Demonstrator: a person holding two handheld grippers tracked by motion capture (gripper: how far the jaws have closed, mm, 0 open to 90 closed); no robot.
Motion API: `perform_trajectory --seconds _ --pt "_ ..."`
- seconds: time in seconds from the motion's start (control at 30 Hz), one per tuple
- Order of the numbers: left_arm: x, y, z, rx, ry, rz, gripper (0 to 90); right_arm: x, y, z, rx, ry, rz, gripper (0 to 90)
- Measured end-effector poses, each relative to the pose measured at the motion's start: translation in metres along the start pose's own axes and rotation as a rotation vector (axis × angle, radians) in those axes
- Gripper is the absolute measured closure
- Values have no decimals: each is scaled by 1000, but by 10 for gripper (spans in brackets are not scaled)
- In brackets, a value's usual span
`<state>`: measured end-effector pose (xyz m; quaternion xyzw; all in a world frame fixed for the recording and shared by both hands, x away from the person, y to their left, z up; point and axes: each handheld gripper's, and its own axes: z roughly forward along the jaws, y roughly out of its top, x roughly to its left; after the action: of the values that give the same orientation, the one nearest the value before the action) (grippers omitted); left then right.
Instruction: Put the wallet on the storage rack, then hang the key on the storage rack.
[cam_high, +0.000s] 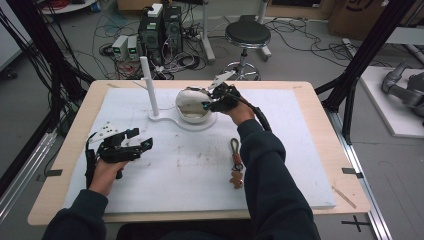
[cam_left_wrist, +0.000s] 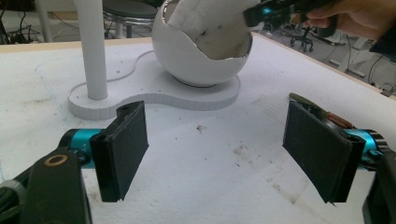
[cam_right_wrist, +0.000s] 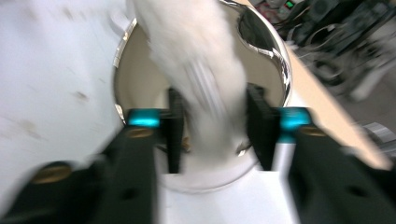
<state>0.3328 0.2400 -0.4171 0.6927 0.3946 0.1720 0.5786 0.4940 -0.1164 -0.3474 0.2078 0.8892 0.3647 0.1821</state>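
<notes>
Nearest, the left hand-held gripper (cam_high: 134, 141) rests with jaws apart on the desk (cam_high: 200, 170), short of the white egg-shaped bowl (cam_high: 192, 106), at whose far rim the right hand-held gripper (cam_right_wrist: 215, 128) is clamped on a white cloth (cam_right_wrist: 196, 56).

white bowl (cam_high: 192, 106), brown keychain (cam_high: 235, 170)

High view overlooks the table (cam_high: 300, 150); both gripper views closely share the bowl (cam_left_wrist: 196, 60).
</notes>
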Motion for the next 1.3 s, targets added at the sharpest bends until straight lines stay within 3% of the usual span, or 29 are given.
perform_trajectory --seconds 0.07,0.13,0.2,0.27,0.33,0.4,0.53,0.57,0.8,1.13,1.3 --pt "0 0 0 1 1 3 219 -4 -8 -13 -65 16 74 495" --pt "1 0 -1 -4 6 0 219 -4 -19 -29 -150 -46 91 470" --pt "1 0 -1 -10 9 -6 219 -7 -31 -43 -181 -61 134 449" --pt "2 0 -2 -15 15 -10 219 -12 -43 -54 -133 -43 198 377" --pt "2 2 -3 -20 31 -7 217 -11 -58 -66 -145 -76 213 371" --pt "2 3 -4 -33 47 -3 210 -8 -70 -76 -81 -97 242 303" --pt "3 2 -4 -28 50 -7 210 7 -99 -91 -85 -139 242 289" --pt "2 2 -4 -29 49 -9 210 13 -113 -97 -93 -142 265 284" --pt "-1 2 -3 -25 53 -2 210 25 -148 -108 -87 -137 342 281" --pt "0 1 -1 -22 47 -15 210 45 -167 -114 -81 -140 362 237" --pt "2 1 -1 -20 49 -19 210 48 -171 -109 -63 -115 376 305"
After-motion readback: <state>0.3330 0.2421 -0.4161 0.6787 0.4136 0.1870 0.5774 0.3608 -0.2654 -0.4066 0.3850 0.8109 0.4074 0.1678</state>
